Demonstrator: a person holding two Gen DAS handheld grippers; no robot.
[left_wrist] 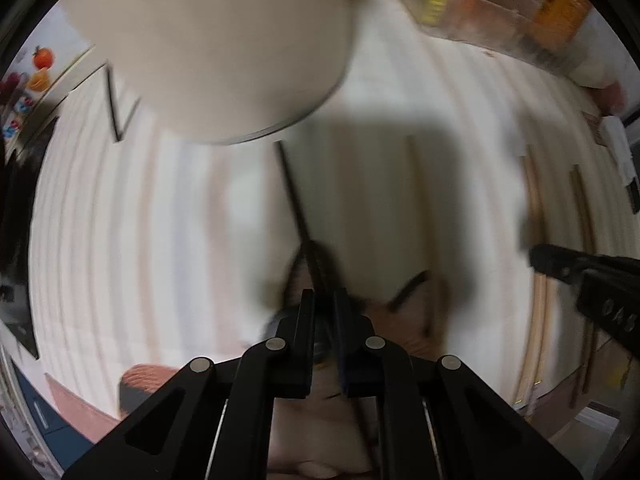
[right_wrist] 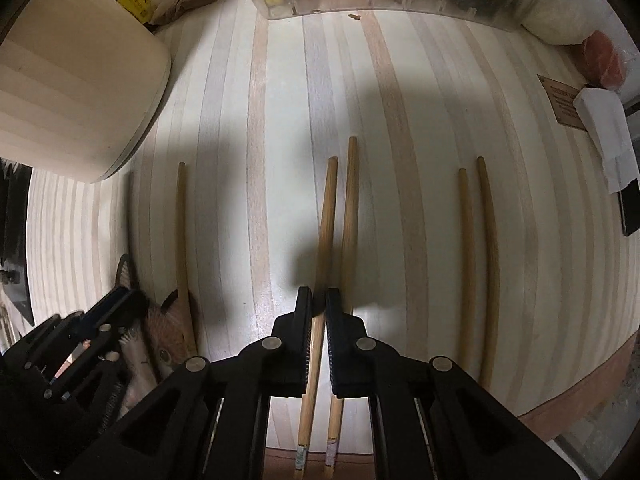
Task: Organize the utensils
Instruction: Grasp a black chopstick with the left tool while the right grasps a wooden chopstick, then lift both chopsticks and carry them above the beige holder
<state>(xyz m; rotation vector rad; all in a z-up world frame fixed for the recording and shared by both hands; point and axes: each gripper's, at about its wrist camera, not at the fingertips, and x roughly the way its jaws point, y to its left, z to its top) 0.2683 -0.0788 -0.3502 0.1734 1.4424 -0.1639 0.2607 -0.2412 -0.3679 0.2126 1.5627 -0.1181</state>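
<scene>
Chopsticks lie in pairs on the striped table (right_wrist: 280, 80), running near to far; nearest, the right gripper (right_wrist: 319, 300) points down over the middle pair (right_wrist: 340, 220), its jaws together on the left stick of that pair, the pads pressing it from both sides; the other stick of the pair lies just beside, under the right finger; a second pair (right_wrist: 476, 260) lies well to the right, and a single stick (right_wrist: 181, 232) lies to the left, its near end on a small fox-shaped rest (right_wrist: 168, 332); at the near left the left gripper (left_wrist: 324, 296) also points down, jaws together on a thin dark stick (left_wrist: 296, 208) that reaches away toward the far side; that view is blurred, so what the stick is I cannot tell; farther off on the left stands a round cream container (right_wrist: 80, 92); at the far edge sits a clear plastic organiser (right_wrist: 380, 4) holding orange and yellow packets; a folded white paper (right_wrist: 608, 132) lies at the far right.
</scene>
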